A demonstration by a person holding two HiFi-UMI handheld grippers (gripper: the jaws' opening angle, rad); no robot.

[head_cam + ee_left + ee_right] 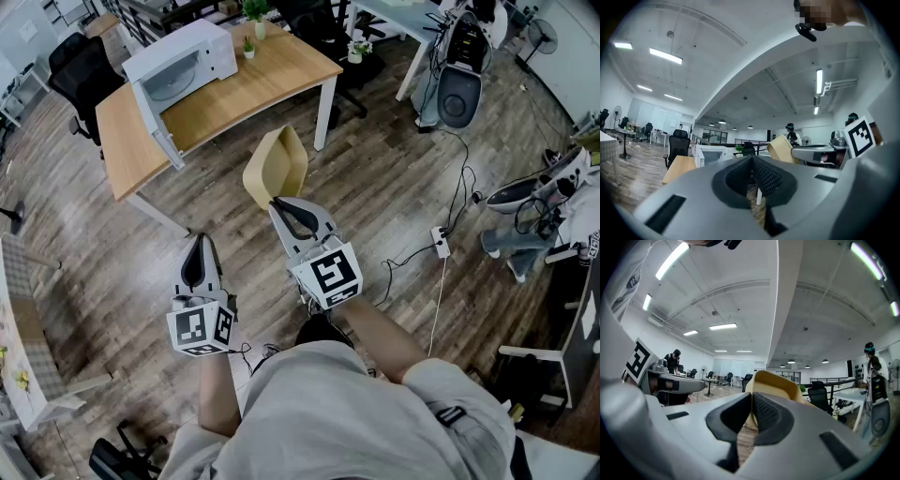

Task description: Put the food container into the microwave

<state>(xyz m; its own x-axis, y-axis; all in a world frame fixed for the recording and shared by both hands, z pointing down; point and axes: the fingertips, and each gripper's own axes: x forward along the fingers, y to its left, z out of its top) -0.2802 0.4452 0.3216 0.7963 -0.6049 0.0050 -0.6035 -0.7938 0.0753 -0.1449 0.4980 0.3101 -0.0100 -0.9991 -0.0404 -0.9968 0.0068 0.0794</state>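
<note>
L gripper (199, 242) jaws are pressed together, nothing between. R gripper (278, 204) is clamped on container (277, 161) rim, carried in air short of desk (253, 84). Beyond, microwave (183, 58) is set at desk's far-left corner, door open.

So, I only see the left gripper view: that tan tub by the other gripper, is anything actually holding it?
Observer: Yes. The right gripper view shows the right gripper shut on the edge of the food container.
Operator: Where is it going?
Observer: The head view shows a white microwave on a wooden table, its door swung open.
Operator: Nearly there?
Observer: Not yet. The container hangs over the wood floor, short of the table.
</note>
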